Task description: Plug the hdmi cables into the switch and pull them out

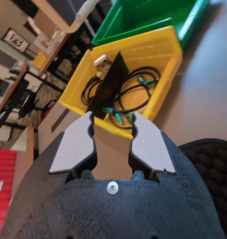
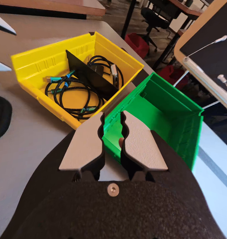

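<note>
A yellow bin point(image 1: 136, 38) stands on the table with a black divider point(image 1: 110, 84) across it. One side holds coiled black HDMI cables point(image 1: 131, 111) with green plugs point(image 1: 146, 80). The other side holds a silver switch point(image 1: 102, 63) and more cable. My left gripper point(image 1: 112, 114) is open and empty, just short of the bin's near rim. In the right wrist view the yellow bin point(image 2: 32, 55), cables point(image 2: 74, 95) and switch point(image 2: 114, 75) lie ahead to the left. My right gripper point(image 2: 112, 113) is open and empty over the near corner of a green bin point(image 2: 162, 116).
The green bin point(image 1: 136, 19) is empty and touches the yellow one. A black knitted object point(image 1: 207, 168) lies on the table beside the left gripper. A red bag point(image 1: 3, 181), desks and office chairs point(image 2: 154, 19) stand beyond the table edge. A fingertip point(image 2: 121, 141) shows between the right fingers. My hands' fingertips stand some 20 cm from each other.
</note>
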A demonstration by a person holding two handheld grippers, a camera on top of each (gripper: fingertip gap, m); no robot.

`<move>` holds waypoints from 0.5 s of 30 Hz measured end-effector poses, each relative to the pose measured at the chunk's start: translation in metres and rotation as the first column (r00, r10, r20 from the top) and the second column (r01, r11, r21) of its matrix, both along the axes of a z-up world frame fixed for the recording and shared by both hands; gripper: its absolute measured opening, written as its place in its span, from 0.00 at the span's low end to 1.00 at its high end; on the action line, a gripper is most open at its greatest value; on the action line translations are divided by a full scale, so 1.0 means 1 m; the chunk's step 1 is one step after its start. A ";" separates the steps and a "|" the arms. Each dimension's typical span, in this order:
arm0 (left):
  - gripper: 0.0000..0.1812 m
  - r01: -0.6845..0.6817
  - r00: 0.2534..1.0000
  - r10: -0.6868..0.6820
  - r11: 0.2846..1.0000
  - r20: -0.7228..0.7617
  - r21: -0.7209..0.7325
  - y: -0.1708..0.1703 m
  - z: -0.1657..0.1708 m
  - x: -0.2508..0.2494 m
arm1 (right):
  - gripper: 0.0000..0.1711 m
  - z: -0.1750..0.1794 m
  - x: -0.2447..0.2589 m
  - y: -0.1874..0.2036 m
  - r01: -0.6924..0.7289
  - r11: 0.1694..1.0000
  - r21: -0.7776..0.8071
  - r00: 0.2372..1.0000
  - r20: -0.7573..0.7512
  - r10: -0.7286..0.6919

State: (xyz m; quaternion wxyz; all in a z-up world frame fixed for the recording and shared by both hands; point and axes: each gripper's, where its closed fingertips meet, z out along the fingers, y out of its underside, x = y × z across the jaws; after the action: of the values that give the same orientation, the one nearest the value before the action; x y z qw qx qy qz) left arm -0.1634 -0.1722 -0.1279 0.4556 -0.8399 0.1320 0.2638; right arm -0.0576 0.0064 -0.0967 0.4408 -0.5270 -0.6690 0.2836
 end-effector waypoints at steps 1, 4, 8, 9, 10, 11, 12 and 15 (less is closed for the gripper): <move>0.32 0.062 0.998 -0.061 0.998 0.020 -0.031 0.009 -0.002 0.015 | 0.15 0.011 0.009 0.007 -0.031 0.999 0.017 0.999 0.015 0.031; 0.36 0.175 0.985 -0.174 0.966 0.024 -0.189 0.040 -0.027 0.047 | 0.22 0.010 0.030 0.024 -0.139 0.985 0.099 0.979 0.162 0.122; 0.36 0.150 0.959 -0.239 0.886 -0.153 -0.438 0.072 -0.070 0.047 | 0.32 -0.062 0.042 0.061 -0.271 0.935 0.228 0.863 0.488 0.131; 0.35 0.167 0.958 -0.257 0.861 -0.128 -0.480 0.078 -0.082 0.049 | 0.34 -0.080 0.042 0.070 -0.291 0.926 0.240 0.836 0.534 0.125; 0.34 0.191 0.958 -0.274 0.834 -0.088 -0.518 0.083 -0.094 0.051 | 0.31 -0.095 0.039 0.076 -0.310 0.920 0.242 0.822 0.553 0.131; 0.32 0.199 0.957 -0.281 0.810 -0.066 -0.552 0.087 -0.104 0.051 | 0.27 -0.108 0.035 0.077 -0.334 0.914 0.230 0.816 0.557 0.158; 0.28 0.183 0.956 -0.282 0.799 -0.087 -0.573 0.092 -0.111 0.045 | 0.24 -0.120 0.035 0.075 -0.366 0.907 0.210 0.799 0.570 0.191; 0.19 0.203 0.962 -0.271 0.795 -0.035 -0.572 0.094 -0.119 0.045 | 0.13 -0.123 0.038 0.065 -0.393 0.899 0.194 0.818 0.520 0.245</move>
State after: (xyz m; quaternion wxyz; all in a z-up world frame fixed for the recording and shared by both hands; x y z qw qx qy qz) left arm -0.1188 -0.0779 -0.2473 0.2088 -0.8968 0.3339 0.2016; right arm -0.0194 0.0713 -0.2200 0.2784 -0.3887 -0.8712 0.1113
